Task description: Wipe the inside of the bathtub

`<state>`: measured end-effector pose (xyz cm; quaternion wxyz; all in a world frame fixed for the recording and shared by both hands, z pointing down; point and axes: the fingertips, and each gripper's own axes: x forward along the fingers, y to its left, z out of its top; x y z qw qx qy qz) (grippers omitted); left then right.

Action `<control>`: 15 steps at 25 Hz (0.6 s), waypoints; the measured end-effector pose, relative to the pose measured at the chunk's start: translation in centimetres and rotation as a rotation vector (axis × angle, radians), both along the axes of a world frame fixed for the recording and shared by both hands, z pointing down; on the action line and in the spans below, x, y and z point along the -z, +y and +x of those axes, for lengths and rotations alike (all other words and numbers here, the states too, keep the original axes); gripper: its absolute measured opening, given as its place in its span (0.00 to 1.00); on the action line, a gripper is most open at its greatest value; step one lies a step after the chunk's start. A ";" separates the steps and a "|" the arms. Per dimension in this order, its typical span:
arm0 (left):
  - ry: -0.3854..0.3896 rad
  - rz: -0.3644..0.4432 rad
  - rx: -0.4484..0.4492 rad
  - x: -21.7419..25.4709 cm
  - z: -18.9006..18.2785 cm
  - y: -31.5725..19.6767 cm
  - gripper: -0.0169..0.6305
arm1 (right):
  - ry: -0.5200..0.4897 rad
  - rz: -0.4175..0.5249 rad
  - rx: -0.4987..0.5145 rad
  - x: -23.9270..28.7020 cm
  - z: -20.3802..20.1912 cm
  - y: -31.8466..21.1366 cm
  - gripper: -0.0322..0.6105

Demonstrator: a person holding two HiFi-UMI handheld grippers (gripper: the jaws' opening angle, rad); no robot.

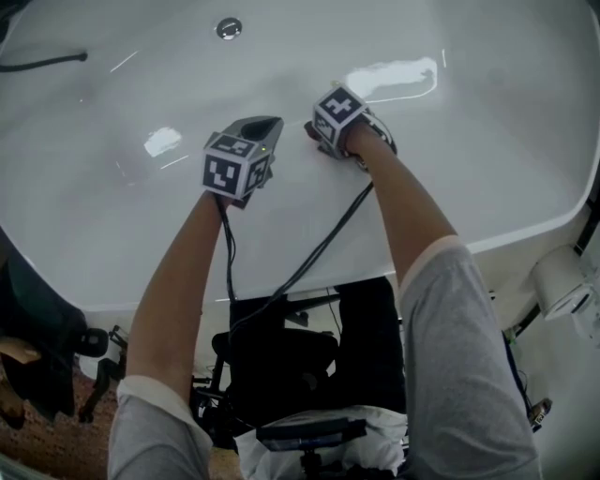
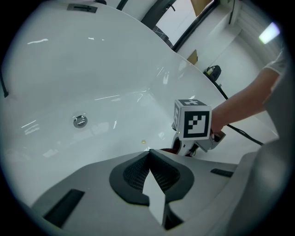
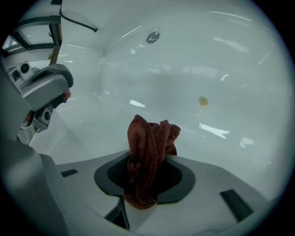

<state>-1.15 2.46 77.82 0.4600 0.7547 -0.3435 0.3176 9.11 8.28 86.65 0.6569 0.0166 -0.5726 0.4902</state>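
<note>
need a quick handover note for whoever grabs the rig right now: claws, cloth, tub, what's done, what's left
Left claw: shut, nothing in it, held over the inside of the bathtub.
Right claw: shut on a reddish-brown cloth, bunched up between the jaws and pointed at the tub floor. Whether it touches the surface cannot be told.
The drain is at the far end. A small yellowish spot sits on the tub floor ahead of the cloth.
Done: cloth picked up and brought into the tub. No wiped area can be made out.
Left: wipe the inside, probably starting with that spot.
</note>
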 end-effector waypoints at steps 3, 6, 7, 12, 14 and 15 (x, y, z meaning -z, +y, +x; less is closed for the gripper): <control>0.014 0.003 -0.011 -0.6 1.1 0.1 0.04 | 0.147 0.129 0.034 -1.4 3.9 -2.2 0.26; 0.022 0.008 -0.016 -1.4 2.0 -0.1 0.04 | 0.232 0.207 0.097 -2.1 6.1 -3.3 0.26; 0.023 0.011 -0.018 -1.6 2.2 -0.2 0.04 | 0.241 0.223 0.123 -2.3 6.3 -3.5 0.26; 0.022 0.020 -0.012 -2.3 1.5 -0.6 0.04 | 0.139 0.186 0.130 -3.2 3.7 -2.7 0.25; 0.018 0.018 -0.002 -2.6 0.8 -0.5 0.04 | 0.056 0.094 0.018 -3.4 1.5 -1.5 0.25; 0.016 0.020 0.002 -2.8 0.5 -0.6 0.04 | 0.012 0.036 -0.041 -3.3 0.3 -0.9 0.25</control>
